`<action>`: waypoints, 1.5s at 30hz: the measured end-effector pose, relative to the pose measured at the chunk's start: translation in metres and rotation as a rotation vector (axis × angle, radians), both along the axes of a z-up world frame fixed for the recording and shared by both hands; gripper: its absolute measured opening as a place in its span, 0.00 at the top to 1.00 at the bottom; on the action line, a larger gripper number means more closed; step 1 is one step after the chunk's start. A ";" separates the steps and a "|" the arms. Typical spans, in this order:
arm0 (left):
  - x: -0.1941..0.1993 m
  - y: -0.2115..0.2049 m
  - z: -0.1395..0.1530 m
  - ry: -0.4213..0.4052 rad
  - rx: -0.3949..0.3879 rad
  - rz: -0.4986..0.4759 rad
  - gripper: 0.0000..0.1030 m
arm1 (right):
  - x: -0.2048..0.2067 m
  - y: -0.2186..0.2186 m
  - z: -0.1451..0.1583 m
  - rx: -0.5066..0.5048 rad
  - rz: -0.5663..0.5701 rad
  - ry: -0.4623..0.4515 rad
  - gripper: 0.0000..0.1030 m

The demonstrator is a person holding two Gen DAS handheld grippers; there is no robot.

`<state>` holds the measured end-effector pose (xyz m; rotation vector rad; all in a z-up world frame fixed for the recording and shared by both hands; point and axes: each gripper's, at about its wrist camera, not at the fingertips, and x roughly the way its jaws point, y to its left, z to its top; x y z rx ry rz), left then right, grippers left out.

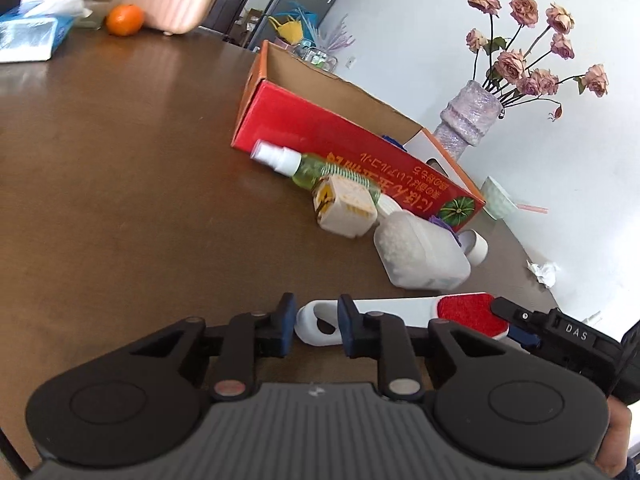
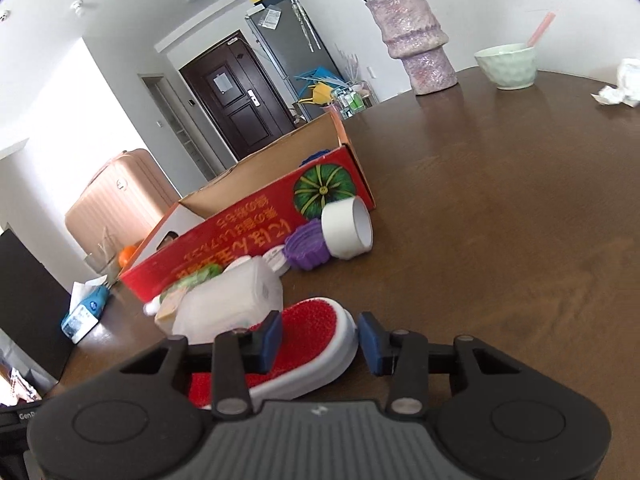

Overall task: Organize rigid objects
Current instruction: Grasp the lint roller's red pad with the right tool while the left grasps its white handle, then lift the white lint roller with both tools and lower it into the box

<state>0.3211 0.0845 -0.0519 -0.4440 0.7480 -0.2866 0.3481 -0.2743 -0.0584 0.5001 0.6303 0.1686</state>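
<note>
- Blue-padded, the left hand-held gripper [image 1: 316,326] was clenched on the looped white handle end of the lint brush [image 1: 400,314], one pad outside the loop's end and the other over the handle.
- Red bristles of that brush's head sat between the pads of the right hand-held gripper [image 2: 320,340]; one pad lay against the head, the other stood just clear of its white rim, so that grip was not closed on it.
- Lengthwise, the brush lay low over the brown worktop [image 1: 120,160], spanning from one gripper to the other.
- Just beyond the brush lay a frosted plastic container [image 1: 420,252] on its side, touching a cream boxy item [image 1: 346,210] and a green spray bottle [image 1: 300,164].
- Near these sat a white tape roll [image 2: 348,228] and a purple ridged piece [image 2: 308,250].
- All of them crowded against the red cardboard box [image 1: 340,128], which stood open-topped.
- Farther off were a pink vase [image 2: 416,40] of dried roses, a pale green bowl [image 2: 506,66], crumpled paper [image 2: 620,88], a tissue box [image 1: 28,32] and an orange [image 1: 125,19].
</note>
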 end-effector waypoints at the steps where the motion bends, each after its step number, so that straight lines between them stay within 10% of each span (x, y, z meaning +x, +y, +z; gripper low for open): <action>1: -0.006 0.001 0.002 -0.003 0.002 0.002 0.78 | -0.007 0.001 0.001 -0.002 -0.001 -0.004 0.60; 23: -0.038 -0.004 0.052 -0.140 0.001 0.063 0.78 | -0.075 0.006 0.041 0.008 -0.054 -0.145 0.71; 34: 0.073 -0.021 0.092 -0.262 0.030 0.066 0.78 | 0.021 -0.007 0.073 0.007 -0.065 -0.221 0.71; 45: 0.192 -0.020 0.080 -0.216 0.076 0.078 0.78 | 0.157 -0.009 0.071 0.008 -0.067 -0.206 0.71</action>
